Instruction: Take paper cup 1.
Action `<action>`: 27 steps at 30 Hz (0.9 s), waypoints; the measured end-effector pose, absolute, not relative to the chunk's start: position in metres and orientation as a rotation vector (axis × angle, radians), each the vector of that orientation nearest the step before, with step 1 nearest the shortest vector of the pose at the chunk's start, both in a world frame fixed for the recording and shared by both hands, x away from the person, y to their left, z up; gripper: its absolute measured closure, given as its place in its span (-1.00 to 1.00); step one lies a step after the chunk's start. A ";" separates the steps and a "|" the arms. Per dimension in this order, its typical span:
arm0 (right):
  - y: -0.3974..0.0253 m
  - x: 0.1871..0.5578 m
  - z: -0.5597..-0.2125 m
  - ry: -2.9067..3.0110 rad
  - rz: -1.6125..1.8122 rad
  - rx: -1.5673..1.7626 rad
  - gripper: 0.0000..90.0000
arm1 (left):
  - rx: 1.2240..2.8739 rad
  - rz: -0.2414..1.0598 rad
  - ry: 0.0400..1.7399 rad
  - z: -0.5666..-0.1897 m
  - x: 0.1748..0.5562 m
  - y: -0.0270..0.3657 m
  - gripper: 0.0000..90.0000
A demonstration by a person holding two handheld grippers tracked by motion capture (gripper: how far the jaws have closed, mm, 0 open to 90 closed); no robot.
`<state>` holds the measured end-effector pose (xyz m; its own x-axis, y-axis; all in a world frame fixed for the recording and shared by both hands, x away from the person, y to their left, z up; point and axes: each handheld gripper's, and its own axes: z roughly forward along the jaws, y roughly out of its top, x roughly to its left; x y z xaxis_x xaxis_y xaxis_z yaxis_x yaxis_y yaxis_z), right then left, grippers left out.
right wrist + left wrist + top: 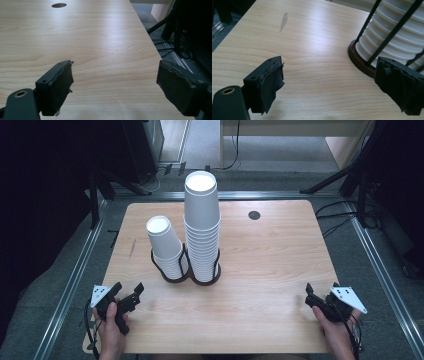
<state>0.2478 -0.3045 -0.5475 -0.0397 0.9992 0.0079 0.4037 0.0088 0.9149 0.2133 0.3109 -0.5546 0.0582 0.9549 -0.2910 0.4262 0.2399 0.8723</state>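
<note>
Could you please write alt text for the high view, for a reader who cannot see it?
Two stacks of upside-down white paper cups, a short stack and a tall stack, stand side by side in a black wire holder on a wooden table. At the near edge, the left gripper and right gripper rest with jaws open, apart from the cups.

Light wooden table [260,270]: smooth grained veneer, faint sheen. Two stacks of white ribbed paper cups [202,227], matt. Their black wire holder [372,12] looks like thin metal on a dark brown base. My left tool [332,85] and right tool [115,87]: matt black plastic, pads rough and frayed.
</note>
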 end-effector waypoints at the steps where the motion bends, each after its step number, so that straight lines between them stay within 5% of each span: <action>1: -0.304 0.247 -0.547 1.537 1.008 1.487 -0.72 | 1.341 0.676 1.532 -0.555 0.213 0.311 -0.81; 15: -0.304 0.244 -0.527 1.529 1.102 1.497 -0.77 | 1.265 0.751 1.509 -0.551 0.214 0.311 -0.80; 27: -0.257 0.236 -0.486 1.622 1.237 1.338 -0.88 | 1.336 0.788 1.404 -0.525 0.213 0.286 -0.80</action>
